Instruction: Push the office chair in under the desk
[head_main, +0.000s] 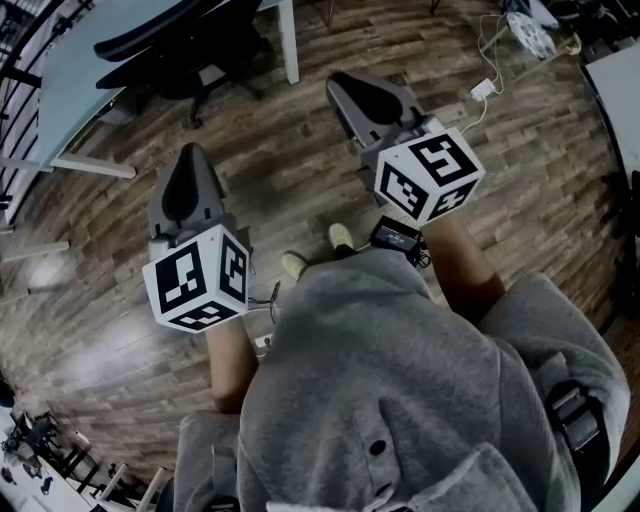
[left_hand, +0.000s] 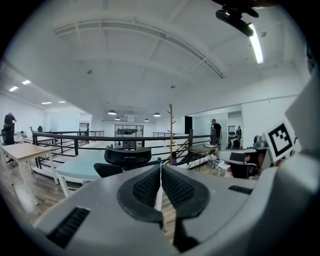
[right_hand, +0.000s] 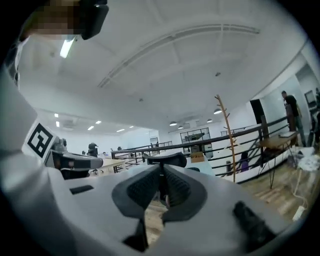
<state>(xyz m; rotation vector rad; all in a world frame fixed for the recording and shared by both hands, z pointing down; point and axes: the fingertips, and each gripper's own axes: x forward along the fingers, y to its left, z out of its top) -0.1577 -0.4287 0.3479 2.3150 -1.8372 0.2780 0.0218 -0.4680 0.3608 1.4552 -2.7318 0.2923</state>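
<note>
A black office chair (head_main: 180, 50) stands at the top left of the head view, partly tucked against a pale blue desk (head_main: 60, 80). In the left gripper view the chair (left_hand: 127, 156) lies straight ahead past the jaws, in front of the desk (left_hand: 82, 167). In the right gripper view its headrest (right_hand: 165, 159) shows just above the jaws. My left gripper (head_main: 190, 155) and right gripper (head_main: 347, 85) are both held over the wooden floor, short of the chair and touching nothing. Both are shut with nothing between their jaws.
A white desk leg (head_main: 290, 40) stands right of the chair. Cables and a power strip (head_main: 530, 35) lie on the floor at the top right. Behind the desk runs a black railing (left_hand: 75, 136), with a wooden coat stand (left_hand: 171, 132), other desks and distant people (left_hand: 215, 132).
</note>
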